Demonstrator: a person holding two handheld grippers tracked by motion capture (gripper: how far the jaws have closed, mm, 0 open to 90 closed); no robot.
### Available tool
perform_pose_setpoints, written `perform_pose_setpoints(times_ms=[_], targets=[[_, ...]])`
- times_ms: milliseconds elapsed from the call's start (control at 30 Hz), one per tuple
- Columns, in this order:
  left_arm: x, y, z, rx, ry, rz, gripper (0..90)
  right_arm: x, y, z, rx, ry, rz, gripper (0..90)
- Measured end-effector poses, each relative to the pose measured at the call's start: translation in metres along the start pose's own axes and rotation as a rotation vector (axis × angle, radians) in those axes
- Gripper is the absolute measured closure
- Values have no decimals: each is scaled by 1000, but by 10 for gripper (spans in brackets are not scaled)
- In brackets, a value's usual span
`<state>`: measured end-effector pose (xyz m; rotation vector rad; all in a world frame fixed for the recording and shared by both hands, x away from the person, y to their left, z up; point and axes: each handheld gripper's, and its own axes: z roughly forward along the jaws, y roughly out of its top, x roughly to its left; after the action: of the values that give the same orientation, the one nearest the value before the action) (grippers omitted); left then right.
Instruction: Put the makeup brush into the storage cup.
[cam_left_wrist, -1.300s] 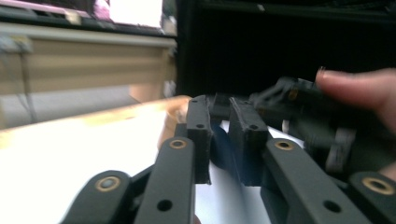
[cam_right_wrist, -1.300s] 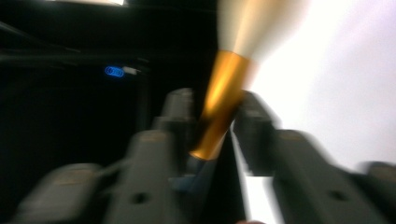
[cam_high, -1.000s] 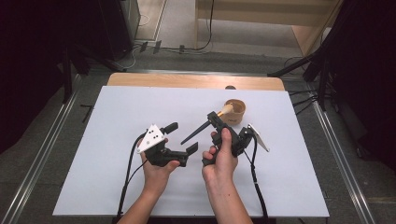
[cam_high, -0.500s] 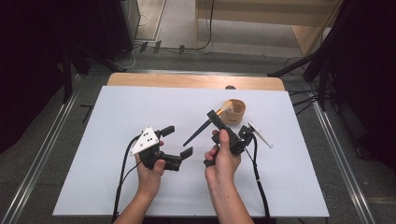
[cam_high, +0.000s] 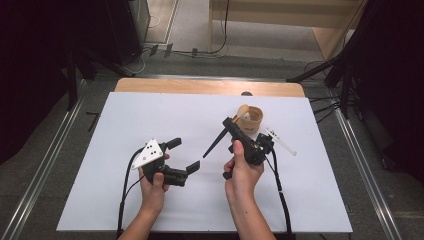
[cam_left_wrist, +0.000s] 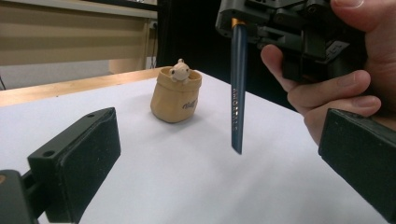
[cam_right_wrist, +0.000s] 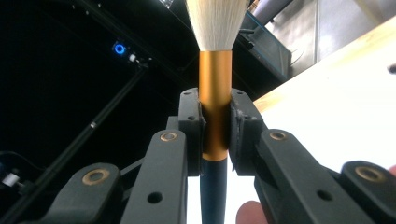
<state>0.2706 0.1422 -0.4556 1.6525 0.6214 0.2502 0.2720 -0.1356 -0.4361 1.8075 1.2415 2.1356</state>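
My right gripper (cam_high: 231, 123) is pinching a brush (cam_right_wrist: 215, 116). Its two black jaws press on the gold ring of the brush from both sides, and the soft white hairs stick up above them in the right gripper view. The dark blue handle (cam_left_wrist: 237, 93) hangs down below the jaws, and its thin end floats in the air over the white table (cam_high: 150, 110) without touching it. From the high view, the handle (cam_high: 214, 142) pokes out at a slant toward my left hand. My left gripper (cam_high: 183, 155) has its jaws spread wide, with nothing between them. It sits low over the table, near the thin end of the handle but not touching it. In the left gripper view I see my two black pads far apart, one on each side, and the brush handle is farther off between them. My right hand (cam_high: 242, 167) is wrapped around its gripper, and my left hand (cam_high: 152, 182) holds the other one. Behind the brush stands a little tan cup (cam_left_wrist: 176, 95) with a small toy bear (cam_left_wrist: 179, 72) peeking out of the top. The cup is on the table, just past my right gripper.
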Motion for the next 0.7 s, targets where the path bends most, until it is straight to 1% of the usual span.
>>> perform_pose_setpoints(times_ms=[67, 133, 167, 267, 300, 367, 500, 700], targets=[[2, -1, -3, 3, 7, 2, 0, 1, 1, 0, -2, -6, -49, 793], [3, -2, -5, 0, 15, 0, 0, 4, 2, -1, 1, -19, -87, 793], [4, -3, -7, -1, 19, -1, 0, 5, 3, -1, 4, -16, -113, 793], [6, -3, -12, -1, 30, -4, 0, 7, 4, -1, 15, -13, -158, 793], [7, -3, -13, 2, 31, -2, 0, 8, 5, -1, 16, -18, -183, 793], [8, -4, -17, 4, 41, 1, 0, 9, 6, -2, 24, -22, -210, 793], [12, -8, -25, 7, 46, 4, 0, 10, 9, -4, 14, -38, -301, 792], [18, -15, -37, 9, 64, 7, 0, 7, 13, -4, 25, -53, -375, 792]])
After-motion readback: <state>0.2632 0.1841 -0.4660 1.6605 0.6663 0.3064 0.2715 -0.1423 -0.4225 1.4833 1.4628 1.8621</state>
